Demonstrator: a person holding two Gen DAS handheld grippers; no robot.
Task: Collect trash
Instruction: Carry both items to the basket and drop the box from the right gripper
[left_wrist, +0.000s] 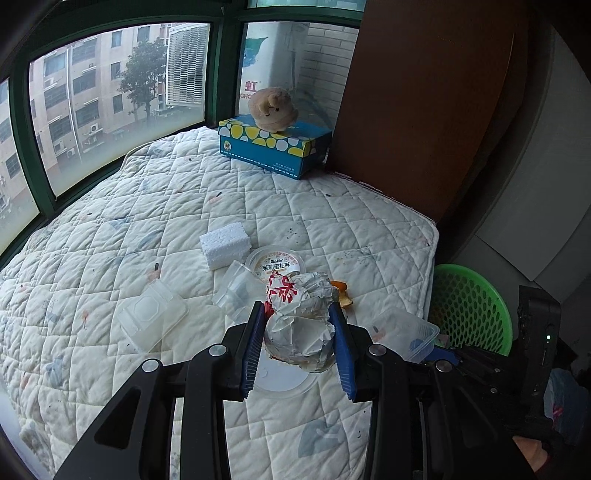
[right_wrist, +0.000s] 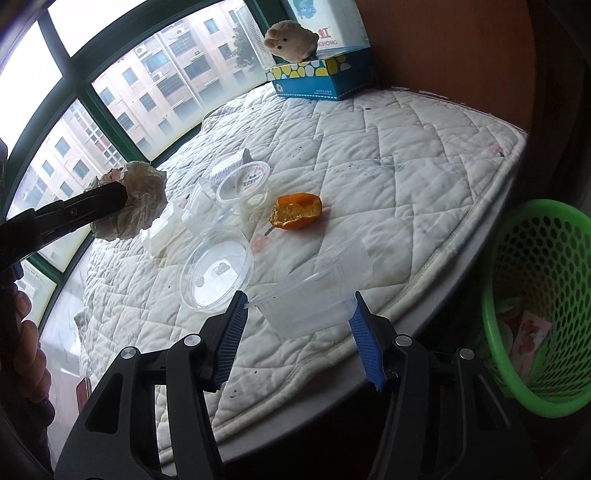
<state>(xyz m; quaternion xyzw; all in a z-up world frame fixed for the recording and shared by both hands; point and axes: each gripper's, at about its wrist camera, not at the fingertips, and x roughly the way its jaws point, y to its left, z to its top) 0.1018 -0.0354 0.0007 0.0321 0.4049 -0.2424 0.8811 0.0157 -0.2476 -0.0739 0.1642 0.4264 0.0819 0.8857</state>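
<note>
Trash: 2 pieces are in hand, the rest lies on the quilted mattress (left_wrist: 229, 206). The crumpled paper wrapper (left_wrist: 301, 317) is held up above the quilt. The clear plastic tub (right_wrist: 310, 295) sits at the mattress edge nearest the green basket (right_wrist: 546, 295).
Left gripper (left_wrist: 297, 347): clenched on the crumpled paper wrapper, the blue pads pressing both its sides.
Right gripper (right_wrist: 301, 336): the tub is between the jaws and the pads seem to meet its walls, so I judge it grasped; because the plastic is transparent, the contact at the left pad is hard to confirm.
Step in hand: I judge that both pieces are picked and the carry to the basket is beginning.
Next move: swing each piece over the open rim of the basket and release there. The tub is thin and may bend or slip, so a gentle squeeze is needed.
Left on the quilt: orange peel (right_wrist: 295, 212), a round cup with printed label (right_wrist: 243, 184), 1 round clear lid (right_wrist: 216, 271), a white foam block (left_wrist: 225, 245), a square clear box (left_wrist: 151, 317).
Only in right wrist view: the inside of the basket, with some wrappers already there, and the person's hand (right_wrist: 26, 350) behind the left gripper.
Only in left wrist view: the red print on the wrapper and the square clear box.
Not trash, I think: tissue box (left_wrist: 273, 146) with a plush toy (left_wrist: 271, 107) on top.
</note>
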